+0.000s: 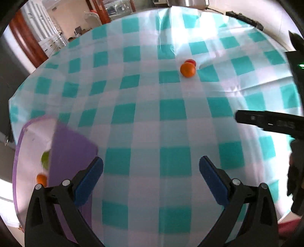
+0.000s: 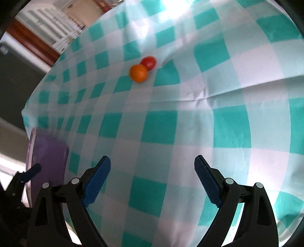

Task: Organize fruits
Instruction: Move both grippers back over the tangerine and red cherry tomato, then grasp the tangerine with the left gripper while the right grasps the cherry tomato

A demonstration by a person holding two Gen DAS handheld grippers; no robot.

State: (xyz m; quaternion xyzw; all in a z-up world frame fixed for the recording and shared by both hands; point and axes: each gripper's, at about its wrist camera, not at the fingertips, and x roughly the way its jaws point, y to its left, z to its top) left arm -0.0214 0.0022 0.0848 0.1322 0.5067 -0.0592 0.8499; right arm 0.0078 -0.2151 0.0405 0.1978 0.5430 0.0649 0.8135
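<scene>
Left wrist view: our left tongs (image 1: 151,165) hang open and empty over the tabletop (image 1: 171,117). Beside their left finger, the purple bin (image 1: 72,150) already holds a green fruit (image 1: 45,159) and a small orange one (image 1: 41,179).

Right wrist view: our right tongs (image 2: 152,165) gape empty too. Well ahead, the orange (image 2: 138,73) touches a red fruit (image 2: 149,62); we judge the next move a reach forward to it.

Bright glare washes the far tablecloth (image 2: 171,17); fisheye edges bend, left side blurred.
</scene>
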